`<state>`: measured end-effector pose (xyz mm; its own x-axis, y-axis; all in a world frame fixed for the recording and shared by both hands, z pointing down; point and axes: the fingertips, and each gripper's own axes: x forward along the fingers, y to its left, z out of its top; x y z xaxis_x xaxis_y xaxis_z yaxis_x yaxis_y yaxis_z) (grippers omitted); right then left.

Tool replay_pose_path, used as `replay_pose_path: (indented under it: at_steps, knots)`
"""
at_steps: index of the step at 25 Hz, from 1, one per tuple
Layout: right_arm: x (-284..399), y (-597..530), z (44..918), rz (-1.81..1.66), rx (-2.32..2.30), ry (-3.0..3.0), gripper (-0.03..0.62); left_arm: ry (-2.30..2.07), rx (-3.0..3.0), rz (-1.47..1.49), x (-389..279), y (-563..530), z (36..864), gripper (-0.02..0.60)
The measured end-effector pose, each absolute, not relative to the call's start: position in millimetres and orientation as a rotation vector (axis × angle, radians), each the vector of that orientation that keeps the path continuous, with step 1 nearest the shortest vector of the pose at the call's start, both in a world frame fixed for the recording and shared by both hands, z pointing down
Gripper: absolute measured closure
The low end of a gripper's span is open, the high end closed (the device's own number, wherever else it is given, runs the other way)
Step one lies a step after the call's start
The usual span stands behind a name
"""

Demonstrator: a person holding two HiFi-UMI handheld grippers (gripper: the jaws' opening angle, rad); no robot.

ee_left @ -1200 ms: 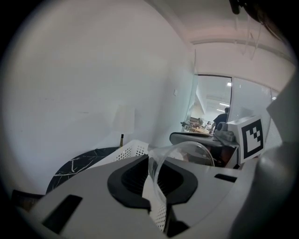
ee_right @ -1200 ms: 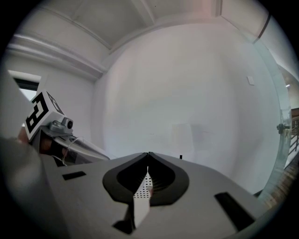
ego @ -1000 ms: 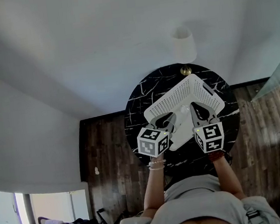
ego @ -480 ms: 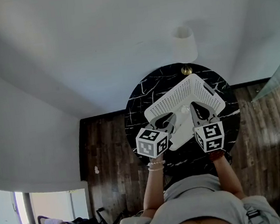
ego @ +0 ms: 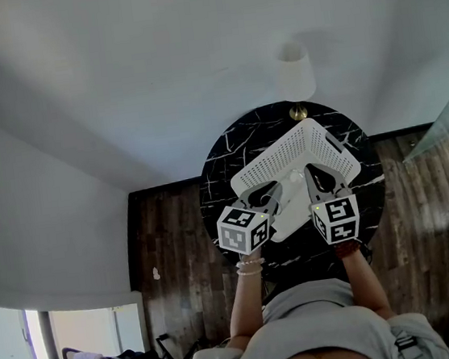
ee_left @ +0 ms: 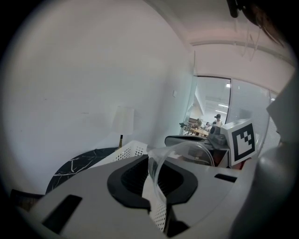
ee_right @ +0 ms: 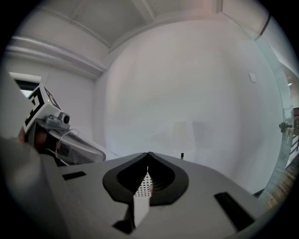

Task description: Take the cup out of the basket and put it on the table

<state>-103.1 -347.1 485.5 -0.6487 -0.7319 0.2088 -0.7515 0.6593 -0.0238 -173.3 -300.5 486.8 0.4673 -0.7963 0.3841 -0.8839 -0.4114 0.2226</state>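
A clear plastic cup [ee_left: 183,153] is pinched by its wall in my left gripper [ee_left: 150,161], which is shut on it just above the near edge of the white perforated basket [ego: 286,155]. The right gripper view shows the same cup [ee_right: 77,147] off to its left, lying tilted beside the left gripper's marker cube. My right gripper [ee_right: 148,156] has its jaws together on the basket's near rim [ee_right: 140,196]. Seen from the head, the left gripper [ego: 273,194] and the right gripper [ego: 315,176] both reach over the basket's near side.
The basket stands on a round black marble table [ego: 223,167] over a dark wood floor. A white lamp [ego: 295,72] with a brass base rises at the table's far edge by the white wall. A glass partition lies to the right.
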Motion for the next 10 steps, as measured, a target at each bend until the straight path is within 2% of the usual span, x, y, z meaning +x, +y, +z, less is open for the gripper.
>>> replay_pose_path:
  at_steps: [10]
  knots:
    - [-103.8,-349.8,489.5,0.175,1.211,-2.688,0.583,-1.397,2.324,0.326,-174.2,-301.3,490.0,0.549]
